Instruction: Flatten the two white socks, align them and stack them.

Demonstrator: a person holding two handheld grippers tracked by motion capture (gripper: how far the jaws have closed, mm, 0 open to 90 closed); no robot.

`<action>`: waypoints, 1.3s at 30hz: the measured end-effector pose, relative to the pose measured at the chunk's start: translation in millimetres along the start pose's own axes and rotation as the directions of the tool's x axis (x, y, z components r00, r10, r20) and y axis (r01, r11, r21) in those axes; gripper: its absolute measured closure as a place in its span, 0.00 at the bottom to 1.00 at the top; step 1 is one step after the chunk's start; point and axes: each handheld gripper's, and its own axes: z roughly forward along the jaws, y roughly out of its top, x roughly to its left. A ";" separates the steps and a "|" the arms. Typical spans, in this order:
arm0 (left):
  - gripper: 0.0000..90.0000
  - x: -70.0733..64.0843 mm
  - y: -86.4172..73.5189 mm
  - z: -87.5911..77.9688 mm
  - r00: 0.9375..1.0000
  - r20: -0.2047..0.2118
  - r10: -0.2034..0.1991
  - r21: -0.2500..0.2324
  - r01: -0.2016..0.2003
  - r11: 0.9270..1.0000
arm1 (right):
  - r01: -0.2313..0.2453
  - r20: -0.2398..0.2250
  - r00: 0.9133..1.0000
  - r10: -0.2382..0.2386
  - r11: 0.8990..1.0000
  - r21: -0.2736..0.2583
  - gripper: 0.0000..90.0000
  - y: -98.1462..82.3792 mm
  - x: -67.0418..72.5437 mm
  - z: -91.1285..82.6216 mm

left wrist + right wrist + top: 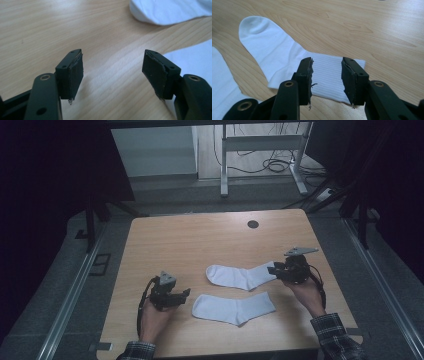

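- The left gripper (186,293) hovers low over the desk (165,235) at its near left, jaws spread with bare wood between them; it grasps nothing. In the left gripper view the toe of the near sock (192,62) lies just beside one pad.
- The near sock (234,308) lies flat on the desk, toe toward the left gripper, cuff toward the right.
- The far sock (239,276) lies flat just beyond it, apart from it and roughly parallel, with its cuff toward the right gripper.
- The right gripper (273,269) sits at that cuff; in the right gripper view its jaws stand parted over the ribbed cuff of the far sock (327,75), pads not pressing on it, so it is released.
- Judging by this, the work looks like pairing the two socks and is barely begun: neither sock is lifted, stacked or folded, and each still needs a grip.
- There is no basket, box or other container on the desk; farther back is a round dark cable hole (253,224).
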 end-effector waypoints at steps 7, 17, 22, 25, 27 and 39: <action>0.39 -7.3 20.1 16.9 0.999 0.006 0.036 -0.001 -0.036 0.999 | 0.013 0.018 1.000 -0.013 1.000 0.009 0.65 -5.5 -2.5 0.9; 0.46 -19.5 56.1 44.0 0.997 0.002 0.073 -0.018 -0.073 0.997 | -0.006 0.059 0.998 0.004 1.000 0.027 0.65 -17.6 -18.1 7.5; 0.49 -26.0 67.5 58.7 0.995 -0.005 0.096 -0.009 -0.096 0.995 | -0.014 0.073 0.997 0.012 1.000 0.026 0.67 -20.4 -24.5 10.2; 0.51 -27.6 71.0 66.9 0.996 -0.001 0.085 -0.007 -0.085 0.996 | -0.012 0.083 0.997 0.009 0.999 0.034 0.67 -22.6 -25.8 13.9; 0.51 -28.7 71.4 72.0 0.997 -0.008 0.080 -0.006 -0.080 0.997 | -0.012 0.084 0.996 0.008 0.999 0.041 0.67 -23.9 -25.9 17.0; 0.69 -24.7 66.9 92.6 0.998 -0.013 0.061 0.034 -0.061 0.998 | 0.003 0.097 0.995 -0.011 0.996 0.085 0.74 -30.9 -28.1 33.1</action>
